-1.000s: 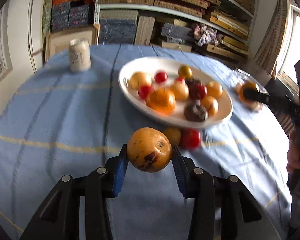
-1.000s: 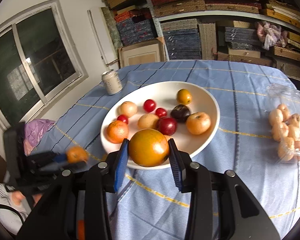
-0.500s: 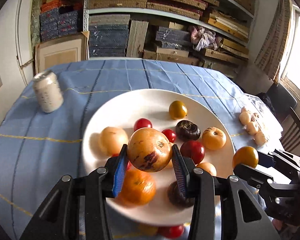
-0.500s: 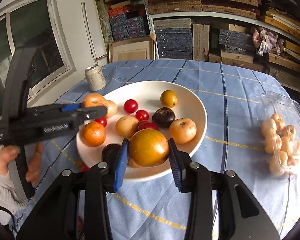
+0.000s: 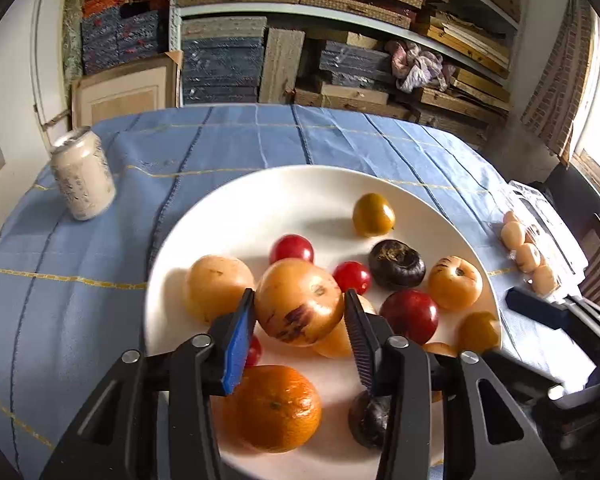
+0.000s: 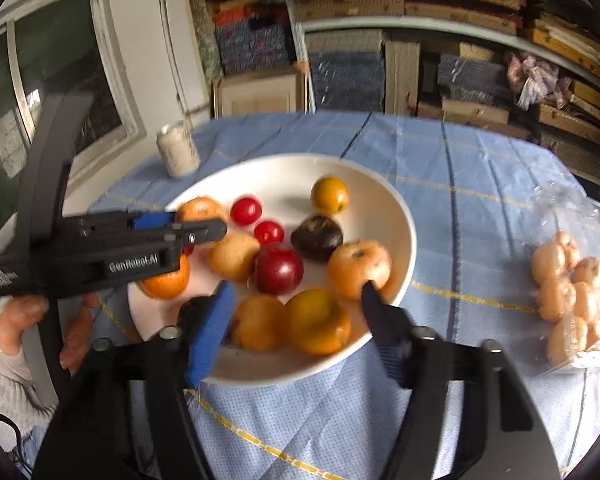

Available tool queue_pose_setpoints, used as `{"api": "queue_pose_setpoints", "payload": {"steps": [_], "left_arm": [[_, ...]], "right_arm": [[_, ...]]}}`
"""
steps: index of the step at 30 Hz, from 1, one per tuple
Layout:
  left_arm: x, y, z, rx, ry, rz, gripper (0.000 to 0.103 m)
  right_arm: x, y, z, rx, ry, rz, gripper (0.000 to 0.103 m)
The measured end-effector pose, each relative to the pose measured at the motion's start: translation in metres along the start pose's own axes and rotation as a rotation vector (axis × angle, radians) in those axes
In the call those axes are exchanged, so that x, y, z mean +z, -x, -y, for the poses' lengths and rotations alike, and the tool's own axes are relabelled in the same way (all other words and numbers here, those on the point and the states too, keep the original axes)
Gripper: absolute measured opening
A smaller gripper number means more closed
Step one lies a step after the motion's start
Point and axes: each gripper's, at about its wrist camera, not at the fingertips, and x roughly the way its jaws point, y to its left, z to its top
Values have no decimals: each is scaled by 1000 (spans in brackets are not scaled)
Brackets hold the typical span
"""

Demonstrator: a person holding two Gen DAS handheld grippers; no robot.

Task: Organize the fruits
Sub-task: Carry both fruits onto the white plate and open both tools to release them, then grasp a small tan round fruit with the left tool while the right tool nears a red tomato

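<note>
A white plate (image 5: 220,216) on the blue cloth holds several fruits: an orange (image 5: 272,408), red ones, dark ones and yellow ones. My left gripper (image 5: 300,320) hangs low over the plate's middle. Its jaws are starting to open, and the pads still touch a blotched yellow fruit (image 5: 300,304) between them. From the right wrist view this gripper (image 6: 176,232) shows side-on at the plate's (image 6: 379,216) left side. My right gripper (image 6: 296,292) is opening wide at the near rim; a round yellow fruit (image 6: 315,320) lies loose in the plate between its fingers.
A pale drink can (image 5: 84,180) stands on the cloth, left of and behind the plate. A clear bag of small peach-coloured fruits (image 6: 571,288) lies to the right. A person's hand (image 6: 16,320) holds the left gripper. Stacked shelves fill the wall behind the table.
The left gripper carried its blotched fruit from the table's near edge to over the plate. The right gripper spread its fingers and its yellow fruit now rests in the plate.
</note>
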Motion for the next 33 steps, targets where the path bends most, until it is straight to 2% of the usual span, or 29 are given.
{"api": "queue_pose_setpoints", "payload": {"steps": [1, 5, 7, 9, 11, 14, 16, 19, 21, 26, 33], "left_arm": [[0, 4, -1, 2, 4, 10, 57], [-1, 35, -9, 12, 14, 50, 61], [-6, 54, -14, 24, 11, 68, 67], [-18, 80, -21, 46, 17, 96, 73], [-34, 100, -29, 52, 35, 110, 78], [-64, 121, -38, 57, 67, 108, 84], [-82, 128, -40, 59, 77, 103, 88], [-107, 129, -37, 61, 73, 80, 88], [-112, 125, -33, 68, 61, 68, 88], [-114, 105, -21, 137, -5, 61, 88], [-116, 91, 0, 110, -104, 80, 88]], "right_arm": [[2, 4, 0, 2, -1, 10, 66], [8, 37, -7, 29, -8, 78, 66], [8, 55, -14, 47, -2, 107, 67], [6, 77, -23, 72, 2, 140, 78], [-2, 94, -31, 88, -10, 161, 83], [-21, 108, -40, 89, -4, 149, 84], [-42, 117, -41, 70, -25, 160, 92], [-69, 117, -36, 65, -84, 150, 94], [-82, 113, -28, 63, -122, 124, 94], [-86, 109, -14, 57, -167, 118, 95], [-87, 104, 4, 42, -239, 101, 97]]}}
